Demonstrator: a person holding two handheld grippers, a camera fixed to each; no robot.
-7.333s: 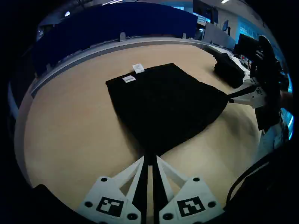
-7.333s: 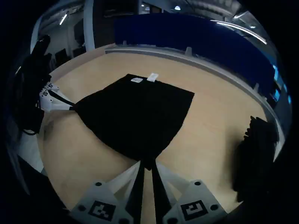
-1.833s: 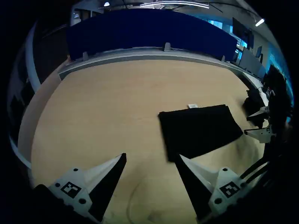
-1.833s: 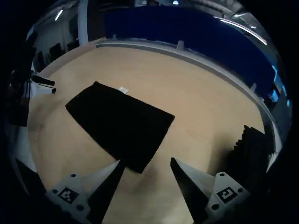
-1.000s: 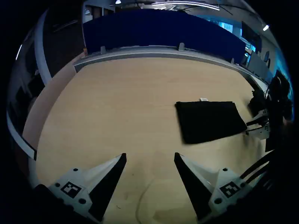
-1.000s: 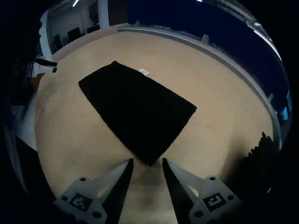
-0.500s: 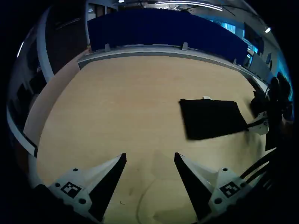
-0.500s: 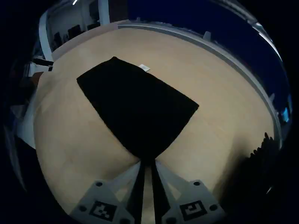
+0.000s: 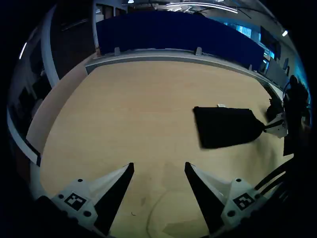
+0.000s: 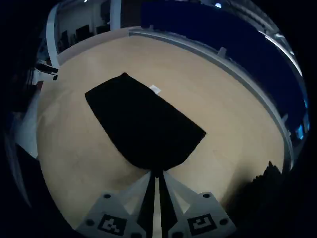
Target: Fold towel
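Currently splayed wide, gripping nothing: left gripper [image 9: 158, 164] over bare wooden table [image 9: 119, 111]. Farther right, folded black towel [image 9: 226, 127] on that table, right corner pinched by right gripper [image 9: 264, 127]. In right gripper view, clamped on towel's near corner; white tag [image 10: 155, 89] at far edge, dark heap [image 10: 269, 186] rightward.

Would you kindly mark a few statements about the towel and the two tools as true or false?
1. The left tool is open above the table. True.
2. The right tool is open too. False: it is shut on a corner of the towel.
3. The towel is white. False: it is black.
4. A white tag lies at the towel's far edge. True.
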